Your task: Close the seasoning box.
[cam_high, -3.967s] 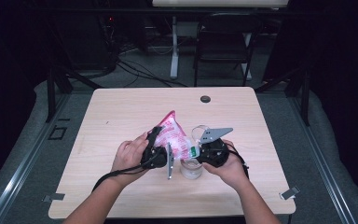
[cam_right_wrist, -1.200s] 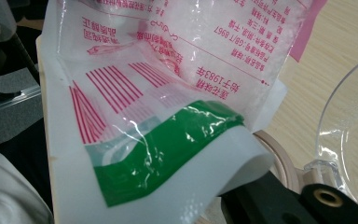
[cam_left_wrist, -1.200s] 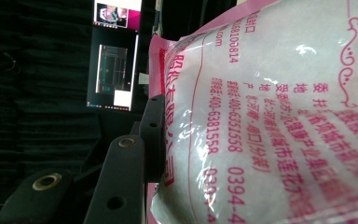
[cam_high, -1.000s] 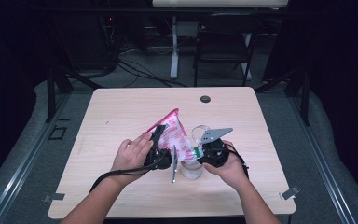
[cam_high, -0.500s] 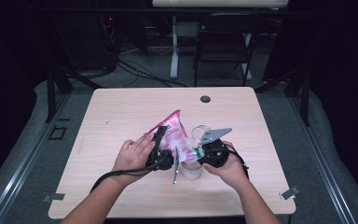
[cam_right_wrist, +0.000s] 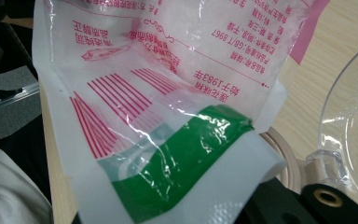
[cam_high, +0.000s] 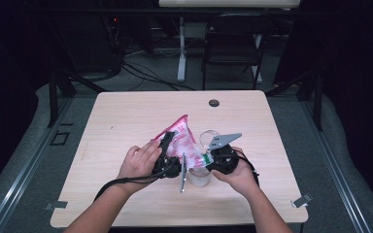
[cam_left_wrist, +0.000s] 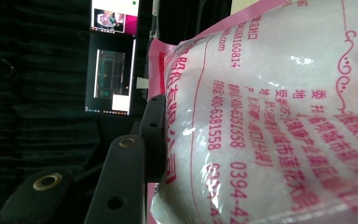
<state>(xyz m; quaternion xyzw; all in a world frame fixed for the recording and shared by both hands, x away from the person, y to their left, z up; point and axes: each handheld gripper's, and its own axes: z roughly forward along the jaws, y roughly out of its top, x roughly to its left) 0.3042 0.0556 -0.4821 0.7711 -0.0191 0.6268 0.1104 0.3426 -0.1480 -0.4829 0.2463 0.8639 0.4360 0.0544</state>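
A: The pink-and-white printed plastic bag of white granules point(cam_high: 181, 138) sits at the centre of the high view, tilted, its sealed pink corner pointing up and its green-striped end point(cam_right_wrist: 179, 154) down over the clear glass jar point(cam_high: 199, 175) on the pale wooden table point(cam_high: 126, 116). How would you say it handles?

B: Soft and shifting, I'd judge. The film is thin and glossy, so it looks slippery, and the loose fill would slump toward whichever end is lowest. It looks fairly full, so probably not light.

A: Where is it held?

B: The left gripper point(cam_high: 167, 150), left of centre in the high view, is clamped across the fat body of the bag. In the left gripper view a black jaw lies against the bulging film at lower centre. The right gripper point(cam_high: 212, 156), just right of the jar, is closed on the flat green-and-white end of the bag, which fills the lower middle of the right gripper view.

A: Good places?

B: I think so. The flat seam gives the firmest purchase; the belly will deform, so it wants a wide, gentle squeeze.

A: And the jar?

B: Rigid, breakable and easily tipped. Its open hinged clear lid point(cam_right_wrist: 354, 116) shows at the right edge of the right gripper view.
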